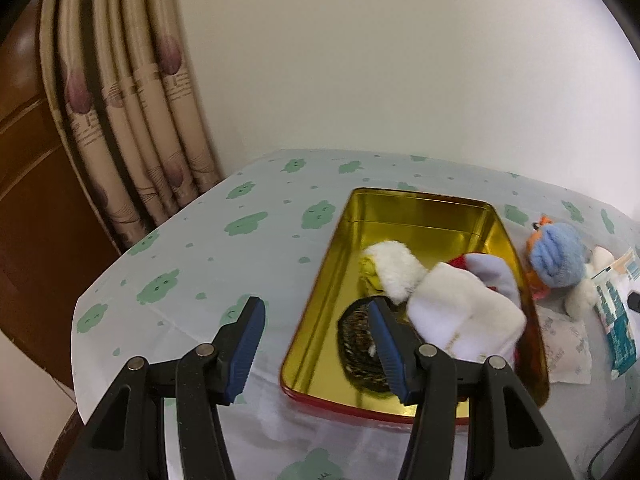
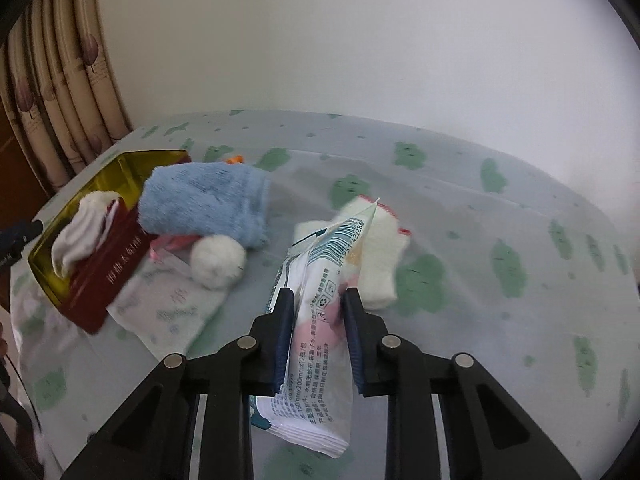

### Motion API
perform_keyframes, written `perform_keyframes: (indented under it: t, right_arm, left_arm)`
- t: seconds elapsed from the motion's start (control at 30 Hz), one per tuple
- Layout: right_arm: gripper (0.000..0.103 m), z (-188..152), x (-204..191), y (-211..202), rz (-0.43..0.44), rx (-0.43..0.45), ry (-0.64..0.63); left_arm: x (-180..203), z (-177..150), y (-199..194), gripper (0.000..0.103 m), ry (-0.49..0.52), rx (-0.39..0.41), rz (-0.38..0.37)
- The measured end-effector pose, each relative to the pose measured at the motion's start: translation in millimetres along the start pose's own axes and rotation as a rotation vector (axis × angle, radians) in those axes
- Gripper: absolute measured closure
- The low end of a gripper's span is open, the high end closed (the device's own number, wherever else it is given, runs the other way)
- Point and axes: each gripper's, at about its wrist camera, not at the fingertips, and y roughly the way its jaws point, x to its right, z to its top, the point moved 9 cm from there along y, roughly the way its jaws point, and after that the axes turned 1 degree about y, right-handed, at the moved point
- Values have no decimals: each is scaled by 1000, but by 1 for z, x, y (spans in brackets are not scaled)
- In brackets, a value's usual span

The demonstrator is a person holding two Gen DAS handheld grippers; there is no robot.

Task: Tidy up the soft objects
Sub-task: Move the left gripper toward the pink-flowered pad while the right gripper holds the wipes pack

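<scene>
A gold tin with red sides (image 1: 420, 208) lies on the table and holds a white sock (image 1: 460, 312), a white fluffy item (image 1: 394, 264) and a dark patterned item (image 1: 360, 336). My left gripper (image 1: 316, 320) is open and empty over the tin's near left edge. My right gripper (image 2: 318, 300) is shut on a wet-wipes pack (image 2: 320, 320), held above the table. A blue fuzzy sock (image 2: 208, 200) on an orange and white plush lies beside the tin (image 2: 100, 280). A white glove (image 2: 384, 256) lies behind the pack.
A flat tissue pack (image 2: 168, 304) lies by the tin's red side. The table has a green-patterned cloth (image 2: 480, 280). A curtain (image 1: 132, 120) and a wooden door (image 1: 24, 160) stand at the far left, with a white wall behind.
</scene>
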Motion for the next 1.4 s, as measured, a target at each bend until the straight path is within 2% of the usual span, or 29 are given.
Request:
perform_keyframes:
  t: [0.27,0.4,0.5,0.57,0.67,0.8,0.97,1.07,1.23,1.37,1.4]
  right_arm:
    - [80,-2,26,-36,-158,35,-133]
    - [80,-4,32,-40,-241,30,-229]
    - [80,-14,27,-33,-216,-5,-251]
    - [77,-17,26,-30,-222,9,-244]
    - [69,-16,29,-27,-192,6,-180]
    - [63,-21,38,-20,-162,-11,-112]
    - [59,-28,42,-10,-107,-18,-39]
    - [59,-34,46,-4,-63,-21,19]
    - [55,-37,51,0,-7,-18,88]
    - [48,-39,54,5,25,-24,128]
    - [47,-39,54,6,30,-20,135]
  left_arm:
    - [51,4,-29,48,78,9,-164]
    - [97,3,-49,48,159,-12,-299]
    - [141,-9,-61,45,211,-66,-458]
    - [163,-18,-62,45,242,-92,-492]
    - [188,-30,-54,45,274,-137,-504]
    - [202,-38,-33,45,251,-212,-501]
    - [213,-42,-15,45,249,-234,-449]
    - [222,-46,-3,45,245,-280,-440]
    - [223,-45,12,41,255,-279,-372]
    - [232,-44,17,37,288,-275,-359]
    - [235,-45,18,33,295,-283,-361]
